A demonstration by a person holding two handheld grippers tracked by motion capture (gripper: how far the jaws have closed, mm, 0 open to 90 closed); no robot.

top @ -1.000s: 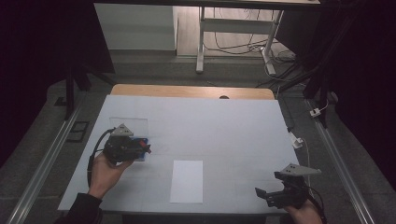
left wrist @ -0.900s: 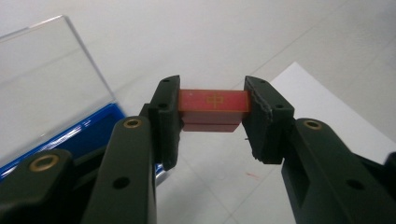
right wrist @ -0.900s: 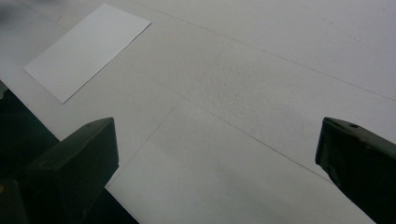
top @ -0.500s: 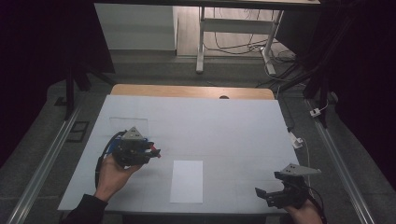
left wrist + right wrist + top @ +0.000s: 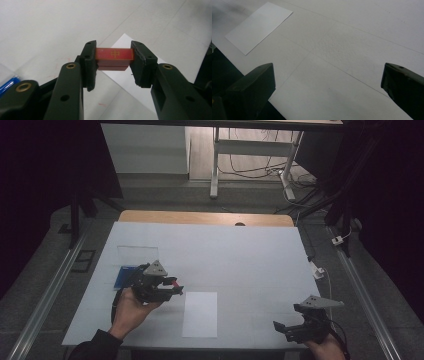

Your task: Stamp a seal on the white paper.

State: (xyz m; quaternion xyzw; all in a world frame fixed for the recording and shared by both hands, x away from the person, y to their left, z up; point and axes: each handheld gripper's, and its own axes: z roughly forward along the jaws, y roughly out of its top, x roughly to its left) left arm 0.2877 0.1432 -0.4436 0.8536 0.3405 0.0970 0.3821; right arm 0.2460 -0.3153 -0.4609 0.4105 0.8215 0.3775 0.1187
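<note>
Now count the things. One red block (image 5: 114, 56) sits between the jaws of the left gripper (image 5: 172, 287). It has a gold sign on its top face. One white sheet of paper (image 5: 200, 314) lies flat on the table (image 5: 240, 255), toward the near edge. One clear plastic box (image 5: 137, 254) rests on the left part of the table, and one blue thing (image 5: 123, 276) lies just in front of it, partly hidden by the left gripper. Two grippers are here, one in each hand.

Around the table the room is dark. A strip of brown wood (image 5: 205, 217) shows at the far edge of the table. Cables (image 5: 320, 270) hang by the right side. On the floor beyond the table stand the legs of a white frame (image 5: 250, 150).

In the high view, the left gripper is just left of the paper and nothing lies between them. In the left gripper view, a corner of the paper (image 5: 140, 72) shows behind the block.

The left gripper's jaws are clamped on the two ends of the red block, and the block is held up off the table. The right gripper (image 5: 281, 327) is low at the near right corner, well apart from the paper. Its jaws stand wide apart and hold nothing; bare table shows between them in the right gripper view.
</note>
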